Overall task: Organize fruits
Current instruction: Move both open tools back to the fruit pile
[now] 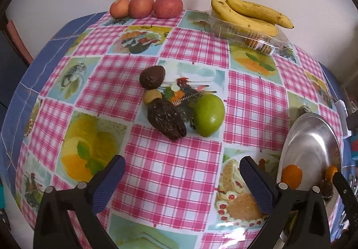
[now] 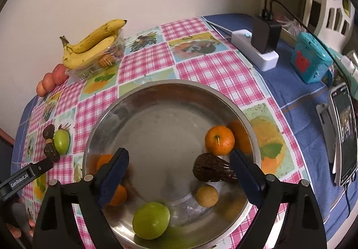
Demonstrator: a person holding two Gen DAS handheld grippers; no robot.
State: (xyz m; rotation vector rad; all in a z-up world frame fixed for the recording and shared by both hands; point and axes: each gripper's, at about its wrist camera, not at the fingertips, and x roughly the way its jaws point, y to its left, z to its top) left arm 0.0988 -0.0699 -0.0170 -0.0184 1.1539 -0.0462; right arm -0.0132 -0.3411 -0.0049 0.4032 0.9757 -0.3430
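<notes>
reading "genrobot.ai" on left gripper (image 2: 29,173) (white lettering)

Setting, as I read it through the wrist cameras: a home, likely a dining corner. Evidence: oilcloth tablecloth (image 1: 170,173) with pink checks and fruit pictures; bananas (image 1: 246,14) at upper right against a plain wall; power strip (image 2: 257,52), teal toy (image 2: 311,61) and propped phone (image 2: 343,132) along the right edge.

left wrist view looks steeply down on tablecloth (image 1: 174,170); right, close above bowl (image 2: 156,92); both share bananas (image 1: 246,14).
</notes>
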